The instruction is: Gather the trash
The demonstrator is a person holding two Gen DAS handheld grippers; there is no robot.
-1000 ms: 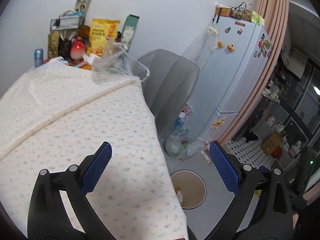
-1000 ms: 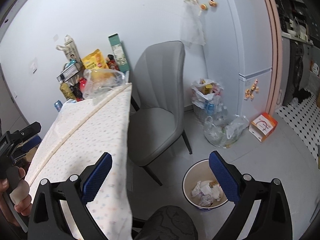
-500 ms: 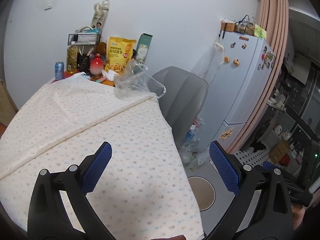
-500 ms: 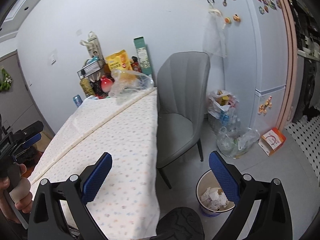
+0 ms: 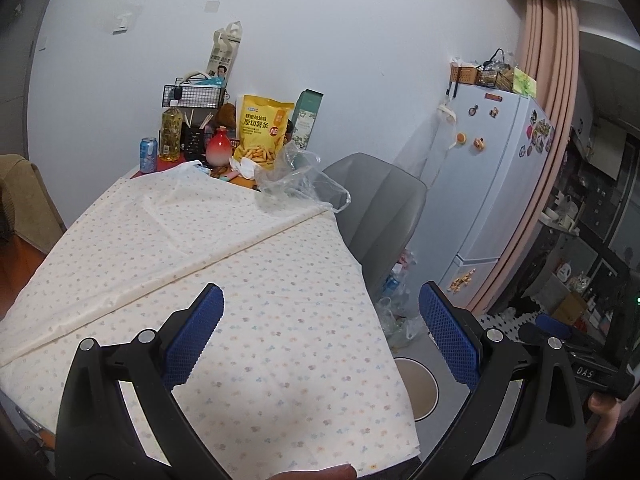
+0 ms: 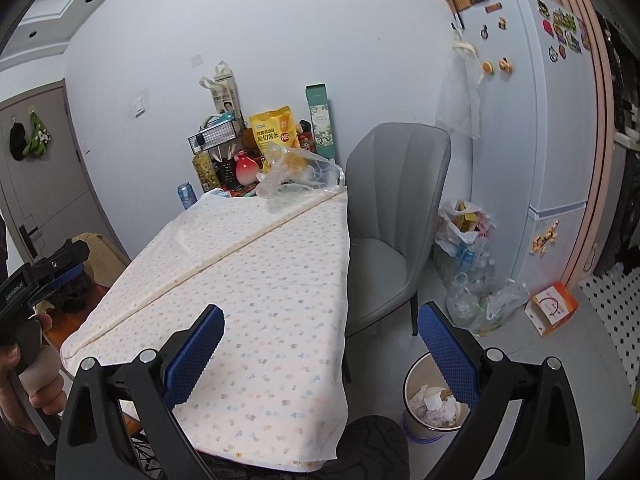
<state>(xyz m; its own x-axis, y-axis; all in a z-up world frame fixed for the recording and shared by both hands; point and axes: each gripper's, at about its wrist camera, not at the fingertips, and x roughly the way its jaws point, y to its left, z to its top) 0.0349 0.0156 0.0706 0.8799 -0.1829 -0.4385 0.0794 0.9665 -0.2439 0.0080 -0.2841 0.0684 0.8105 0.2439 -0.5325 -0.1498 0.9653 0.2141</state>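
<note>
A crumpled clear plastic bag [image 5: 298, 182] [image 6: 298, 174] lies at the far end of the table [image 5: 208, 280] [image 6: 256, 276], which is covered by a flowered cloth. A round trash bin [image 6: 430, 404] with crumpled paper inside stands on the floor at the table's near right corner; in the left wrist view only part of the bin [image 5: 418, 390] shows past the cloth. My left gripper [image 5: 320, 336] hovers open over the near end of the table, holding nothing. My right gripper [image 6: 320, 346] is open and empty above the table's near right edge.
A grey chair [image 6: 394, 216] is tucked at the table's right side. Snack bag [image 5: 260, 130], bottles, a can [image 5: 148, 155] and a wire rack crowd the far end. Filled plastic bags [image 6: 468, 252] and a small box [image 6: 554, 308] sit on the floor by the fridge [image 6: 536, 132].
Both grippers have lifted and tilted up and leftward, so the table fills more of each view and the bin sits lower. Both stayed open and empty.
</note>
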